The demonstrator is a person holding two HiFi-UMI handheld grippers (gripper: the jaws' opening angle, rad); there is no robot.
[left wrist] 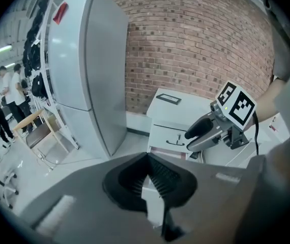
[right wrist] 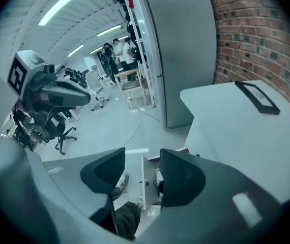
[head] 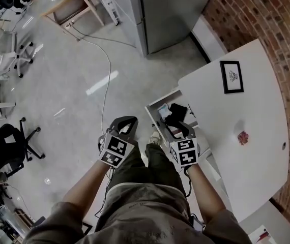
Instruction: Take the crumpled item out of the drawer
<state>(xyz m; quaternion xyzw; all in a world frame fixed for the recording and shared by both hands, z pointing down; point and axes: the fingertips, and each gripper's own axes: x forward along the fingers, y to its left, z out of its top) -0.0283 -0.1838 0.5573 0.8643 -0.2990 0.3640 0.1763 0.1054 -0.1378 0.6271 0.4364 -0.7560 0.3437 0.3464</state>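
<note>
Trousered legs (head: 145, 187) fill the foreground. Right gripper (head: 178, 123) hovers over the open drawer (head: 151, 118), jaws well apart, empty. Left gripper (head: 126, 121) is off over the floor, jaws closed tip to tip on nothing. A pale item (head: 163, 109), apparently the crumpled one, lies in the drawer just beside a dark object (head: 177, 111). Risks: pinching the dark object instead, or clipping the drawer wall.

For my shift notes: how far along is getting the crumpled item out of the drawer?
Done: the drawer stands open. In hand: nothing; the right gripper hovers over it, jaws apart, empty; the left gripper is shut, aside. Left: a pale item lies inside, ungrasped. A pinkish crumpled bit sits on the table; whether it counts, I cannot tell.
</note>
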